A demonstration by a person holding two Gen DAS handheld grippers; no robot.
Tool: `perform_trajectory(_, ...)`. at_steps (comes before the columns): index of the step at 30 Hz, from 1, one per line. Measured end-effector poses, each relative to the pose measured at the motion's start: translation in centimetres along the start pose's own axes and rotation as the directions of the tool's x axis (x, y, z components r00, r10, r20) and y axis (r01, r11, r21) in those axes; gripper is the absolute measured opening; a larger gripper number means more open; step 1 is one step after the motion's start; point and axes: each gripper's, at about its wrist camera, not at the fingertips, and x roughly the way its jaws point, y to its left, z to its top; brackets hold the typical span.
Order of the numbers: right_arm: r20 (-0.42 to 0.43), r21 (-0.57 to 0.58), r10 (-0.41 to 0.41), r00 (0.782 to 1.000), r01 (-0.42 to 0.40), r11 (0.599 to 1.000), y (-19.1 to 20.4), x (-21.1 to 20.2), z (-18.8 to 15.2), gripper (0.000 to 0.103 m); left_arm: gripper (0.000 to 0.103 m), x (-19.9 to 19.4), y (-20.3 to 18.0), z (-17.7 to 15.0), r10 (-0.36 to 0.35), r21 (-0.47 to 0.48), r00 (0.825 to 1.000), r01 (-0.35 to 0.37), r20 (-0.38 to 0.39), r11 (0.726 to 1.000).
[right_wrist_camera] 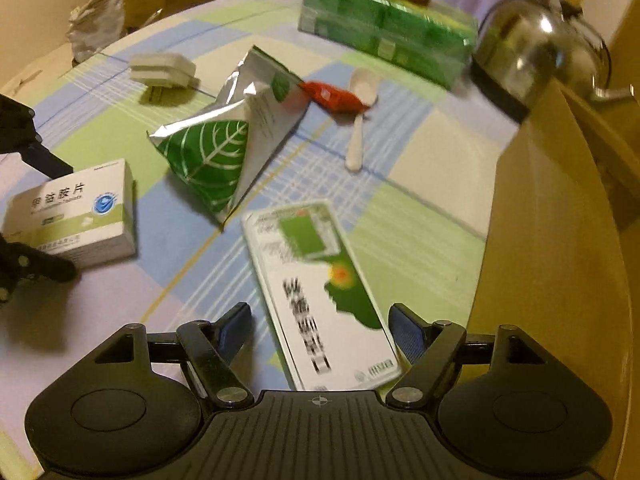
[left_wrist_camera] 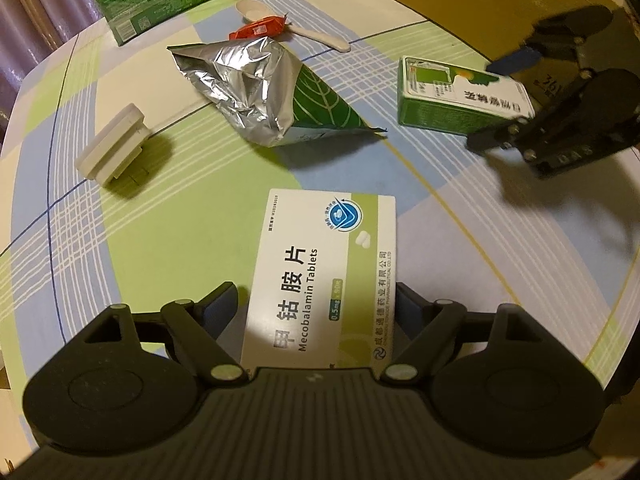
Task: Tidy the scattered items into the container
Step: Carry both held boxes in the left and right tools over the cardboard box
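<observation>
A white Mecobalamin tablet box lies flat on the checked cloth between the fingers of my left gripper. The right pad touches its edge and a thin gap shows at the left pad. My right gripper straddles a green-and-white medicine box, which is blurred, with clear space beside the left finger. Seen in the left wrist view, this gripper flanks the box. The tan cardboard container stands just to the right.
A foil bag with a green leaf print lies mid-table, with a white plastic block, a red wrapper and a white spoon around it. A green shrink-wrapped pack and a steel kettle stand at the back.
</observation>
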Motion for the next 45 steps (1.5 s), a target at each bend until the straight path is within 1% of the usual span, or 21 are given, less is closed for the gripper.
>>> perform_trajectory(2,-0.011,0.067,0.073,0.997,-0.072,0.995,-0.1,-0.7,-0.4,0.061,0.080,-0.1,-0.1,0.1,-0.002,0.000,1.000,0.002,0.004,1.000)
perform_trajectory(3,-0.017,0.100,0.109,0.994,-0.107,0.989,-0.1,-1.0,-0.7,0.058,0.080,-0.2,-0.1,0.2,-0.004,0.000,1.000,0.004,0.008,1.000)
perform_trajectory(5,-0.019,0.121,0.137,0.990,-0.134,0.984,0.4,-1.4,-1.2,0.058,0.080,-0.3,-0.2,0.2,-0.011,-0.006,1.000,0.011,0.016,1.000)
perform_trajectory(8,-0.004,0.108,0.121,0.993,-0.120,0.987,1.1,-1.6,-1.5,0.059,0.080,-0.3,-0.2,0.4,0.001,-0.016,1.000,-0.001,0.025,1.000)
perform_trajectory(11,0.032,0.131,0.104,0.994,-0.108,0.986,1.0,-1.7,-1.3,0.059,0.080,-0.4,-0.1,0.5,0.001,-0.026,0.999,0.000,0.036,1.000)
perform_trajectory(14,0.065,0.146,0.095,0.993,-0.104,0.984,0.8,-1.7,-1.0,0.060,0.079,-0.1,-0.1,0.6,0.001,-0.021,1.000,0.000,0.029,1.000)
perform_trajectory(16,0.070,0.158,0.096,0.993,-0.106,0.982,0.6,-1.5,-0.8,0.060,0.076,0.1,-0.2,0.5,0.002,-0.012,1.000,-0.001,0.017,1.000)
perform_trajectory(18,0.067,0.165,0.110,0.992,-0.120,0.979,0.6,-1.2,-0.8,0.061,0.069,0.1,-0.2,0.4,-0.015,-0.011,1.000,0.015,0.020,1.000)
perform_trajectory(20,0.066,0.167,0.110,0.992,-0.120,0.979,0.6,-0.9,-0.8,0.061,0.068,-0.1,-0.2,0.4,-0.018,-0.008,1.000,0.019,0.018,1.000)
perform_trajectory(25,0.073,0.182,0.104,0.992,-0.116,0.976,0.6,-0.5,-0.4,0.062,0.068,-0.8,-0.5,1.1,-0.038,-0.015,0.998,0.039,0.057,0.999)
perform_trajectory(30,0.069,0.174,0.087,0.994,-0.098,0.980,1.0,0.1,-0.1,0.061,0.068,-0.8,-1.2,1.7,-0.044,0.002,0.997,0.044,0.059,0.999)
perform_trajectory(31,0.064,0.173,0.081,0.995,-0.091,0.981,1.0,0.2,-0.1,0.055,0.068,-0.7,-1.2,1.8,-0.044,0.002,0.997,0.044,0.057,0.999)
perform_trajectory(34,0.062,0.168,0.060,0.996,-0.069,0.983,1.1,0.3,-0.1,0.053,0.068,-0.6,-1.1,1.8,-0.042,-0.002,0.998,0.042,0.052,0.999)
perform_trajectory(38,0.102,0.182,0.045,0.994,-0.063,0.981,1.1,-0.4,0.1,0.053,0.068,-1.1,-0.9,2.0,-0.030,-0.018,0.997,0.032,0.065,0.999)
perform_trajectory(45,0.176,0.216,0.044,0.983,-0.082,0.973,1.2,-2.5,0.7,0.053,0.068,-1.9,-1.2,2.8,-0.033,-0.023,0.996,0.035,0.086,0.999)
